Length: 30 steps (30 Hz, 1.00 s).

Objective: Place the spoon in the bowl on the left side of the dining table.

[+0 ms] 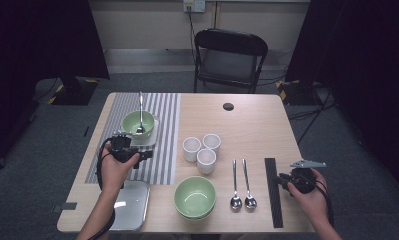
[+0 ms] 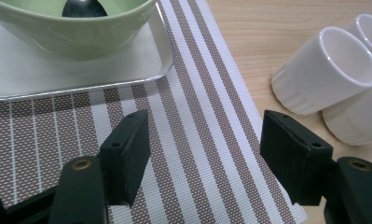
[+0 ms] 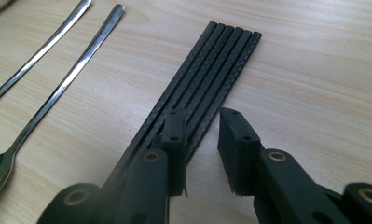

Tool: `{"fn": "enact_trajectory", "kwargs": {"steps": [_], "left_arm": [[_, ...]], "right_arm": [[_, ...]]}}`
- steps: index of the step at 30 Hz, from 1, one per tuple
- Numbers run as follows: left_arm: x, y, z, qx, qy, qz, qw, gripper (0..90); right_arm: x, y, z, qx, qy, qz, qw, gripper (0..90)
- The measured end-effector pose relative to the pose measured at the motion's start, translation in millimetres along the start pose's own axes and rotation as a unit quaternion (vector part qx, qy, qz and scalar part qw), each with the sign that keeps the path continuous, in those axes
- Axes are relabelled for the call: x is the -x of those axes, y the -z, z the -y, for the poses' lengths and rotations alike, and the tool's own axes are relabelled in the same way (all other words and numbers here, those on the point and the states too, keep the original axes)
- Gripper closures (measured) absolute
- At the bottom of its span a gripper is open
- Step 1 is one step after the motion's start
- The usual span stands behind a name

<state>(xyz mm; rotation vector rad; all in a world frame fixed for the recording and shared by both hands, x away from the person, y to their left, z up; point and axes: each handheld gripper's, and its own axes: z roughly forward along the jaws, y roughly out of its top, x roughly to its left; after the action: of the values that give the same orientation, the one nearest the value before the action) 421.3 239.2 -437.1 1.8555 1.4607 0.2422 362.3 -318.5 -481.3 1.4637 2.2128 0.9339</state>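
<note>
My left gripper (image 1: 124,142) hovers over the striped placemat (image 1: 163,150) just in front of a green bowl (image 1: 138,122) that holds a spoon (image 1: 140,111) and sits on a small white tray (image 1: 153,138). Its jaws (image 2: 207,126) stand wide open above the placemat (image 2: 197,154) with nothing between them; the bowl (image 2: 72,32) is ahead. My right gripper (image 1: 282,181) rests at a bundle of black chopsticks (image 1: 273,192). In the right gripper view the jaws (image 3: 202,116) are a narrow gap apart. The left one lies over the chopsticks (image 3: 221,60), whose outer stick runs into the gap untouched.
Three white cups (image 1: 206,160) cluster mid-table, and two of them (image 2: 326,70) show right of the left jaws. A second green bowl (image 1: 195,197), two spoons (image 1: 235,185) and a silver tray (image 1: 134,210) lie along the front edge. A black chair (image 1: 229,55) stands behind the table.
</note>
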Motion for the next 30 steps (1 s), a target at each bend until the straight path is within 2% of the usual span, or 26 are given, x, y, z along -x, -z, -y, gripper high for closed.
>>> {"fn": "enact_trajectory", "kwargs": {"steps": [30], "left_arm": [[0.5,-5.0,12.8,-0.003,0.003,0.003,1.0000,33.4]], "right_arm": [[5.3,-1.1,-0.1,-0.016,-0.016,0.002,0.9998,78.2]]}}
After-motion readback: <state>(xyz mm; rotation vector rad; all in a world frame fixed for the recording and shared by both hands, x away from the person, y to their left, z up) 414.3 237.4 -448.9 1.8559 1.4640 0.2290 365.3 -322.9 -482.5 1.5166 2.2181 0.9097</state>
